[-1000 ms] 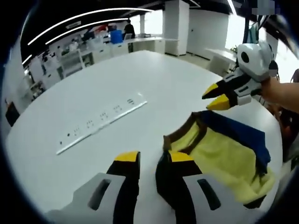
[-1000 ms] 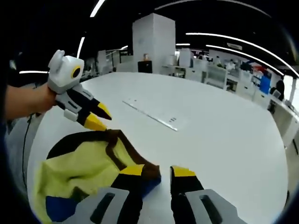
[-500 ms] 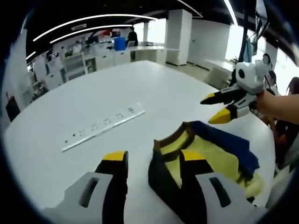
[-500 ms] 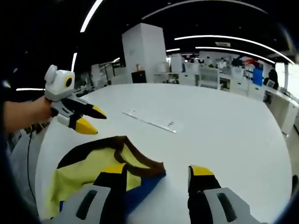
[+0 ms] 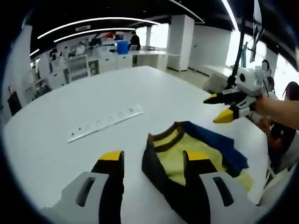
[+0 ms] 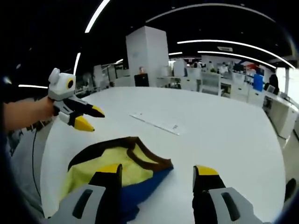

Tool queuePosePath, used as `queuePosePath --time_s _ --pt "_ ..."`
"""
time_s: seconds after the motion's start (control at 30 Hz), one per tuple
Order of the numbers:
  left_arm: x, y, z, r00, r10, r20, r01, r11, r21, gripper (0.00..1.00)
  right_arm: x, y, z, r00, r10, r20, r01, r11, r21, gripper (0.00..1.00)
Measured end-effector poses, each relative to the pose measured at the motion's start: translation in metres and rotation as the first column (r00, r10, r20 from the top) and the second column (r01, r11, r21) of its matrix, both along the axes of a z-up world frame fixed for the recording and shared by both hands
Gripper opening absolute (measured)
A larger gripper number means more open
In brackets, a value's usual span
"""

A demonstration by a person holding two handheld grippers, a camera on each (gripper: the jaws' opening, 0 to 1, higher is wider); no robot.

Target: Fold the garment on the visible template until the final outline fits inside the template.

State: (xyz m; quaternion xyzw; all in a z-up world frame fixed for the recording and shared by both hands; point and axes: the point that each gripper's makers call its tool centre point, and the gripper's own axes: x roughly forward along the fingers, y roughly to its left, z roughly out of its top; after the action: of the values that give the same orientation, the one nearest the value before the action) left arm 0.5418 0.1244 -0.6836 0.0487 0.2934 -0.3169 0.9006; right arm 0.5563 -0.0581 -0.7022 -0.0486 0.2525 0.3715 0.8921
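Note:
A folded garment (image 5: 201, 148), yellow with brown trim and a blue panel, lies on the white table (image 5: 70, 98). In the left gripper view my left gripper (image 5: 155, 157) is open, its right jaw overlapping the garment's dark near edge. My right gripper (image 5: 218, 108) hangs open above the garment's far side, held by a hand. In the right gripper view the garment (image 6: 126, 161) lies in front of my open right gripper (image 6: 158, 170), with the left jaw over the yellow cloth. My left gripper (image 6: 92, 118) hovers open above the table beyond the garment, holding nothing.
A long white socket strip (image 5: 105, 122) lies flat on the table past the garment, also in the right gripper view (image 6: 156, 122). The round table's edge (image 5: 261, 154) runs close behind the garment. Office desks and a white pillar (image 6: 147, 53) stand far off.
Both pairs of jaws have spread wider. Both grippers have drawn up and back from the garment, which lies still and more compact on the table.

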Motion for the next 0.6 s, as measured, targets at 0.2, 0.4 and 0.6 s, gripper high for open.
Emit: queuePosePath --time_s 0.2,0.4,0.6 --pt "-0.014 0.007 0.005 1.000 0.009 -0.002 -0.009 1.000 -0.005 0.46 -0.018 0.002 0.004 1.000 0.016 0.014 -0.016 1.000 -0.010 0.58" --pt "-0.028 0.007 0.011 1.000 0.010 0.004 -0.010 1.000 -0.022 0.45 -0.031 0.003 0.009 1.000 0.022 0.022 -0.021 1.000 -0.004 0.58" --pt "-0.038 0.012 0.009 1.000 0.016 -0.012 -0.016 1.000 -0.026 0.43 -0.042 0.002 0.011 1.000 0.021 0.021 -0.021 1.000 -0.006 0.57"
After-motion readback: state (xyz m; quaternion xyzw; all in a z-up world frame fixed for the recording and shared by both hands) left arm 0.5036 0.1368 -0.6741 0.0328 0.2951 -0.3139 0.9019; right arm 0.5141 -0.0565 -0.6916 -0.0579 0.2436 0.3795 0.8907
